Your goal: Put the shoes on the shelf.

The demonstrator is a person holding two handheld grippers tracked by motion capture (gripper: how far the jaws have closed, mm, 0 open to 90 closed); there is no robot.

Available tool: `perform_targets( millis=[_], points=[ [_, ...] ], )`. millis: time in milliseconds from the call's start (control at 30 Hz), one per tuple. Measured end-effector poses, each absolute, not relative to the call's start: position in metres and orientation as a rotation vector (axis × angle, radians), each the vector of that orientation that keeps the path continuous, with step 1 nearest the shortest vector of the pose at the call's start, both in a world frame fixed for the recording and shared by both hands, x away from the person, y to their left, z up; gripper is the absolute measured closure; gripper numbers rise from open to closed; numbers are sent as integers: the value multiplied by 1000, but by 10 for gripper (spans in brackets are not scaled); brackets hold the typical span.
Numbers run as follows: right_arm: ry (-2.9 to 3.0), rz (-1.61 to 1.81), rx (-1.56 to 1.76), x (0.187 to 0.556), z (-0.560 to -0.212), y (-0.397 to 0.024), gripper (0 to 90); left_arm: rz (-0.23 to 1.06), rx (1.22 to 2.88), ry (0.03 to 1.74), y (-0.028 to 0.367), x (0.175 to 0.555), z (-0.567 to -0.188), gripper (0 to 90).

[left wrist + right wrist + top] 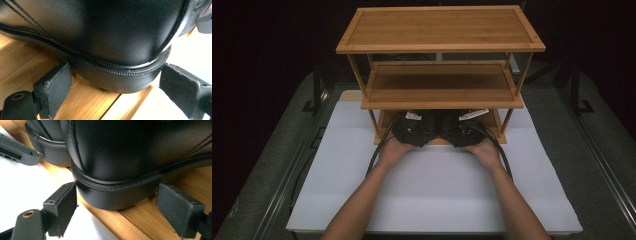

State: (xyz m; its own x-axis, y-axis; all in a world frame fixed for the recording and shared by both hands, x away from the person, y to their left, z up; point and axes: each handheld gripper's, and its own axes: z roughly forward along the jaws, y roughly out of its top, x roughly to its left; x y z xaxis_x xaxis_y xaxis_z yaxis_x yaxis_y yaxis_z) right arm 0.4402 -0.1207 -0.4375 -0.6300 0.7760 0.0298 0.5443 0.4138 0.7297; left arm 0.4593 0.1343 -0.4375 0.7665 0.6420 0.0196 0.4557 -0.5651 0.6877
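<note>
Two black leather shoes stand side by side, heels toward me, at the front edge of the wooden rack's bottom shelf. In the left gripper view, my left gripper has its pads pressed against both sides of the left shoe's heel. The right gripper view shows my right gripper clamped the same way on the right shoe's heel, with the other shoe beside it. In the high view both grippers, left and right, reach under the middle shelf, and the shoes there are mostly hidden.
The three-tier bamboo rack has a bare middle shelf and top shelf overhanging the hands. It stands on a white board over a grey table. Black cables trail back from both grippers. Rack posts flank the bottom shelf.
</note>
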Motion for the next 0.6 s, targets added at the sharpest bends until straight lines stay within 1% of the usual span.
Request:
perform_targets(
  millis=[200,233,333,367,400,467,600],
  points=[
    [2364,1005,1138,442,-442,-119,172,349,2268,828,134,462,-442,105],
    [2368,1010,1144,442,-443,-120,172,454,2376,555,141,477,-437,105],
    [2380,1038,1175,443,-445,-120,170,453,2388,502,144,482,-437,102],
    [2383,1036,1177,443,-446,-121,168,439,2381,524,144,481,-438,100],
    [2383,1032,1176,443,-446,-121,167,293,2254,828,136,464,-445,100],
    [2382,1005,1164,442,-447,-119,165,298,2250,849,137,464,-445,99],
    [2386,1002,1169,443,-447,-120,162,299,2255,840,138,463,-445,99]
  ],
)
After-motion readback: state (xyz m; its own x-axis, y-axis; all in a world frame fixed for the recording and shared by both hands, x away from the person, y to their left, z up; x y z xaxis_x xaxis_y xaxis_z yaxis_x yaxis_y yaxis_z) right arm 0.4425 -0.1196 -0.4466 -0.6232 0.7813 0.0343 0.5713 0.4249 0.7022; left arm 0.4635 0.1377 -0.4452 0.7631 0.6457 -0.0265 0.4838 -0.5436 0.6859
